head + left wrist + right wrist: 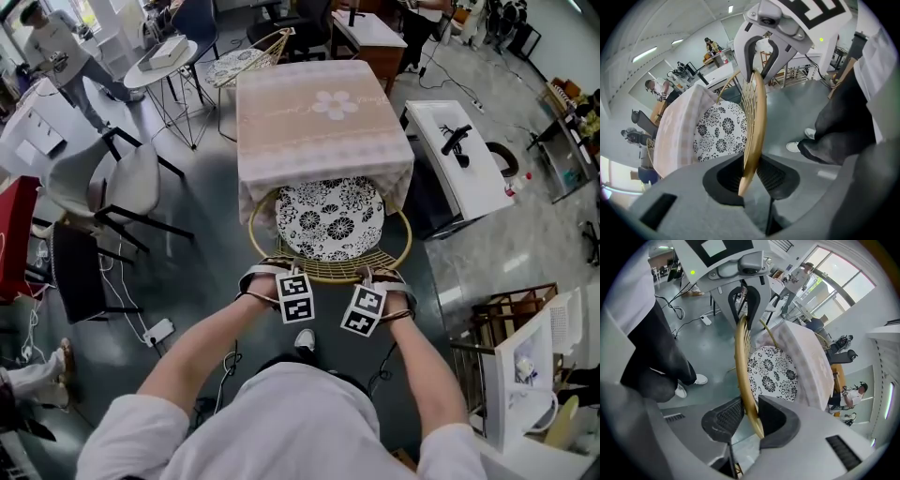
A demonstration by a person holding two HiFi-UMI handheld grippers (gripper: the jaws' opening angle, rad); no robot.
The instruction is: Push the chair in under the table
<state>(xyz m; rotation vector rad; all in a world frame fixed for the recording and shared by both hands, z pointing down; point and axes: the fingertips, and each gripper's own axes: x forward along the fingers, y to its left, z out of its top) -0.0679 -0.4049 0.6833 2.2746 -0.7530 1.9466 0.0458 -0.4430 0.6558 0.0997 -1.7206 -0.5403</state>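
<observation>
In the head view, a round gold wire chair [328, 269] with a black-and-white flowered seat cushion [330, 220] is seen facing a square table [323, 122] draped in a pale pink cloth with a flower motif. The front of the cushion is already tucked beneath the hanging cloth. Most of the seat and the curved backrest lie outside it on the grey floor [211, 220]. The left gripper [267, 274] and the right gripper [382, 277] are set side by side on the top rim of the backrest.

In the left gripper view, the gold rim is seen passing between the dark ribbed pads [776, 175]. These are pressed against it from both sides, so the rim is pinched. The other gripper is seen further along the same rim.

In the right gripper view, the jaws are likewise clamped on the rim, with the cushion and table beyond.

The task is judged partly done. The chair is yet to be pushed on until the backrest is brought close to the table's edge.
</observation>
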